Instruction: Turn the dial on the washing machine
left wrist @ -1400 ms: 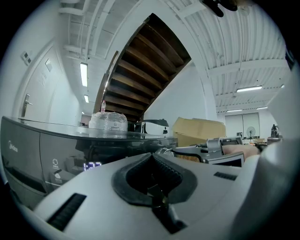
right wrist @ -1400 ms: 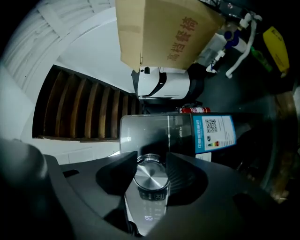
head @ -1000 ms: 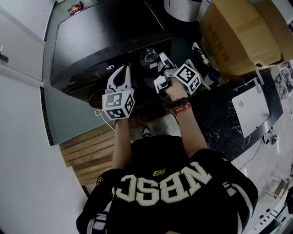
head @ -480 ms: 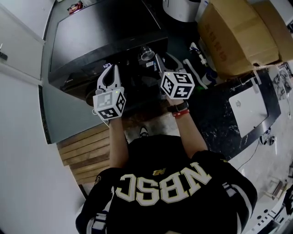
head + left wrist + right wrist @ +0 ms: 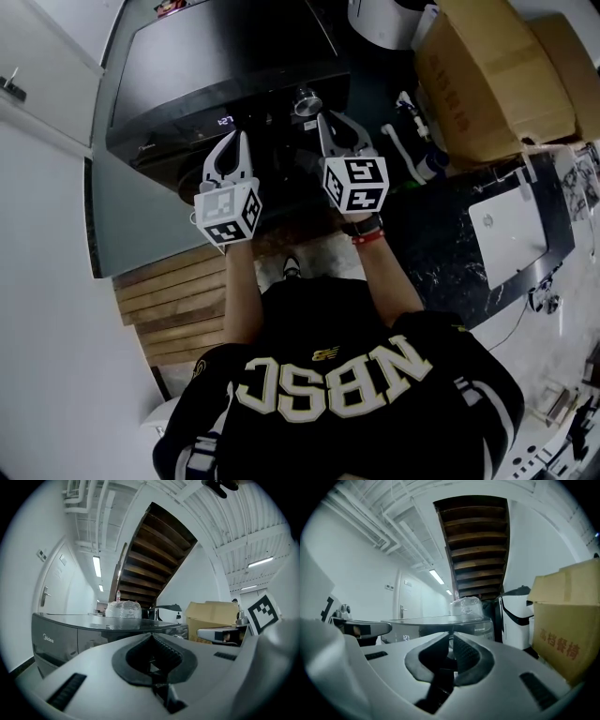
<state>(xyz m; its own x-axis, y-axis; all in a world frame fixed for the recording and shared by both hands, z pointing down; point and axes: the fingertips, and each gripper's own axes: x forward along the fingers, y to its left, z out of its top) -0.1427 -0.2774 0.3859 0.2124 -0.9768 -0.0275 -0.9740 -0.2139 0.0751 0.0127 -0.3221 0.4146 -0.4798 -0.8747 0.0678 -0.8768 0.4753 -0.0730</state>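
The black washing machine [image 5: 225,66] fills the top of the head view, with a lit display [image 5: 225,121] on its front panel and a silver dial [image 5: 307,99] to the right of that. My right gripper [image 5: 325,116] points at the panel, its tips just below and right of the dial and apart from it. Its jaws are closing to a thin slit with nothing between them, as the right gripper view [image 5: 451,636] shows. My left gripper [image 5: 236,137] is held below the display, shut and empty, its tips meeting in the left gripper view [image 5: 151,635].
A cardboard box [image 5: 497,75] and a white bin [image 5: 384,19] stand right of the machine. A closed laptop [image 5: 511,230] lies on a dark counter at the right. Wooden boards [image 5: 178,300] lie at the lower left. A plastic-wrapped bundle [image 5: 123,609] sits on the machine's top.
Both grippers rose toward the control panel. The right gripper swung from lying sideways to pointing at the panel near the dial, and its jaws came together.
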